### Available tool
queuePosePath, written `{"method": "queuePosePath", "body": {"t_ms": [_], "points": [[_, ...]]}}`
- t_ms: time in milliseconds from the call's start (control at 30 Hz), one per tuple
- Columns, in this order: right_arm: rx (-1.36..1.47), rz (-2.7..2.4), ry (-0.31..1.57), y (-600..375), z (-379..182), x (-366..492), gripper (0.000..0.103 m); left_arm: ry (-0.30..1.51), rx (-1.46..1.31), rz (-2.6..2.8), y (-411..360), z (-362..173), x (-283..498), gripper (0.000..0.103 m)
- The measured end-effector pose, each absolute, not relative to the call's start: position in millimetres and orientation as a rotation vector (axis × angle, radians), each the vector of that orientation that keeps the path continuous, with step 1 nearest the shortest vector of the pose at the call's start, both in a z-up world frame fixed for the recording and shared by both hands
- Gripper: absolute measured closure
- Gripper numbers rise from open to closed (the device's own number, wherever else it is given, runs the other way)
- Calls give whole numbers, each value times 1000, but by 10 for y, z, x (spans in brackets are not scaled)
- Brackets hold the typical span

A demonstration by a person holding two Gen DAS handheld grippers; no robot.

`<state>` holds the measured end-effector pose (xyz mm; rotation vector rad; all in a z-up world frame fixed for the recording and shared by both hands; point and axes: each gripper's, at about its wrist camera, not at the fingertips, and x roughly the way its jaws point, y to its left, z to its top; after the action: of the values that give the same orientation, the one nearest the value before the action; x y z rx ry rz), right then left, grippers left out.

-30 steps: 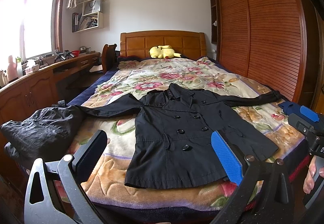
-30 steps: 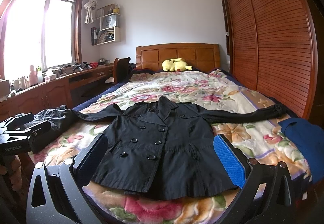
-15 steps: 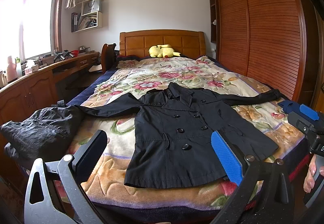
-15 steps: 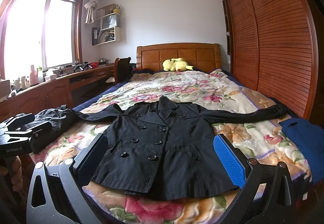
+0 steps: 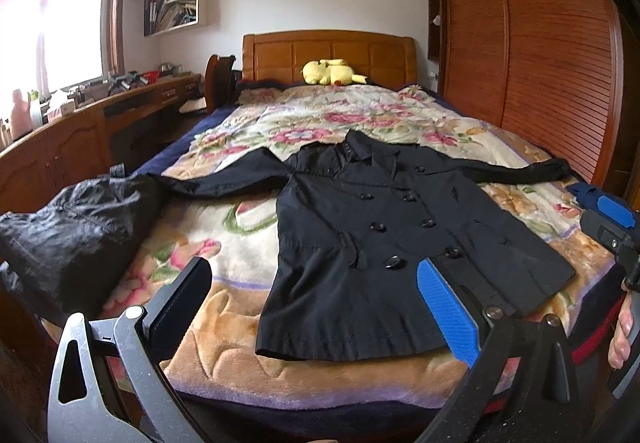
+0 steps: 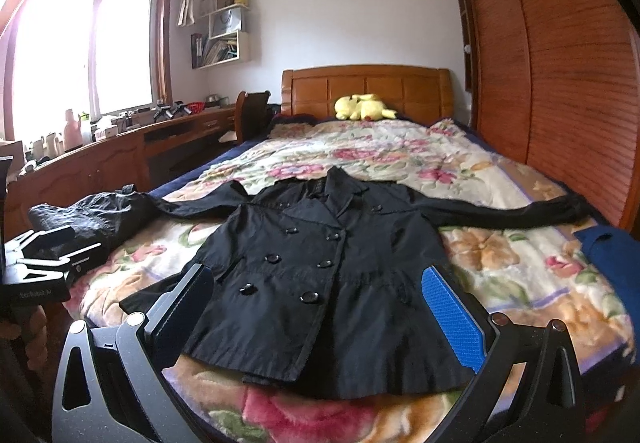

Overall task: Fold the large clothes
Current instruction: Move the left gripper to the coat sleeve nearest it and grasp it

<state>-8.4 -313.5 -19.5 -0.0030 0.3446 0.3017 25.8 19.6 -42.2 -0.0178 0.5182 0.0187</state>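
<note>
Left wrist view: the left gripper (image 5: 316, 307) hovers with jaws spread wide and empty over the foot of a floral bed (image 5: 224, 327). A black double-breasted coat (image 5: 384, 243) lies flat there, sleeves outstretched. At the right edge, fingers (image 5: 621, 339) hold the other tool.

Right wrist view: the right gripper (image 6: 320, 309) is likewise agape and empty above the coat's hem. Only here a blue garment (image 6: 612, 263) shows clearly, and the neighbouring tool carries lettering too blurred to read.

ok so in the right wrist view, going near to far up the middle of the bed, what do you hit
black coat → bare floral blanket → yellow plush toy → wooden headboard
</note>
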Motion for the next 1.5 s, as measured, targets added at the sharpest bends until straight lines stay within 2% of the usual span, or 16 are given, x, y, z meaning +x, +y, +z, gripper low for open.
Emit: {"method": "queuePosePath", "body": {"t_ms": [500, 733, 1167, 1300, 1500], "points": [[-71, 381, 363, -2784, -319, 668, 0, 611, -5, 89, 524, -895, 780, 0], [-112, 438, 348, -2570, -321, 1160, 0, 625, -12, 117, 722, -916, 1133, 0], [-190, 493, 482, -2267, -696, 2120, 0, 631, 25, 140, 1172, -827, 2181, 0], [-227, 480, 536, -2152, -920, 2219, 0, 652, 11, 151, 1373, -861, 2536, 0], [-236, 481, 510, -2169, -887, 2150, 0, 713, -15, 163, 1667, -993, 2998, 0]]}}
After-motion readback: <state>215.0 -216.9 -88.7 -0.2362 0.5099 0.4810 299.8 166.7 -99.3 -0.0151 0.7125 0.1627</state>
